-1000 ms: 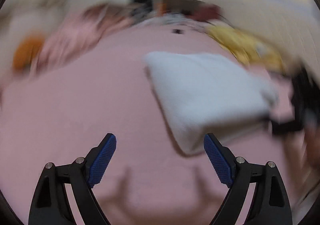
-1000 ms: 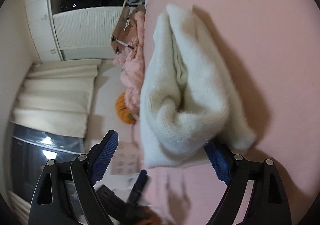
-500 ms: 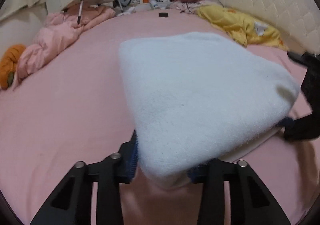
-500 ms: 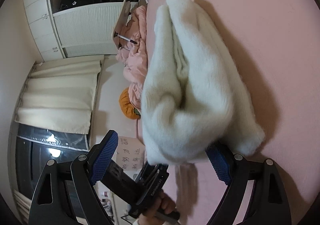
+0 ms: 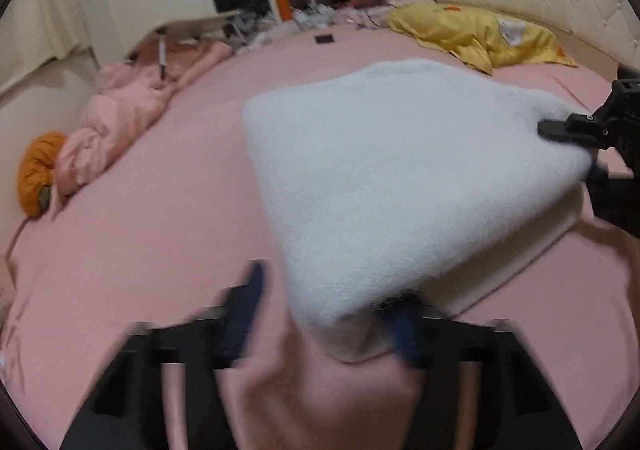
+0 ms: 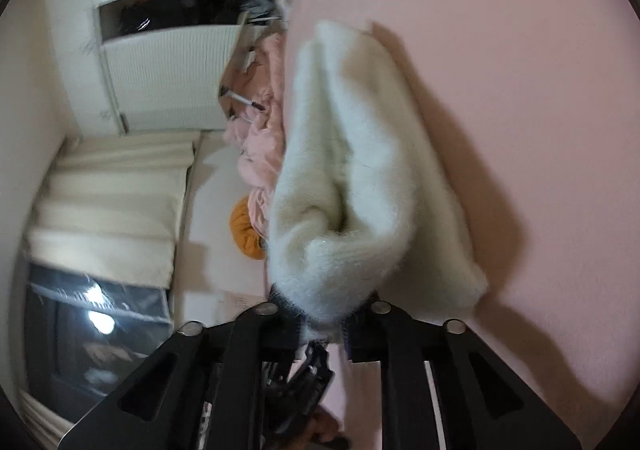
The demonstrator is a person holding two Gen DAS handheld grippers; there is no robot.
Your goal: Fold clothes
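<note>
Two grips on one white fluffy garment (image 5: 400,169), folded, lifted partly off pink bed (image 5: 140,230). Right gripper (image 6: 320,324) fingers pinched narrow on garment corner. Left gripper (image 5: 328,314) blurred; fingers apart, one under garment's near corner, not clamped. Risks: near corner sags, layers splay open, fold lost; thick pile slips from pinch.

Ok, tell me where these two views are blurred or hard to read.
Left wrist view: the left gripper fingers are smeared by motion blur, so their state is unclear; the white fuzzy garment and pink bedsheet read softly but clearly. Right wrist view: the room edge is streaked, and the right gripper is sharp, shut on the garment; a bright lamp reflection glares in the dark window.
</note>
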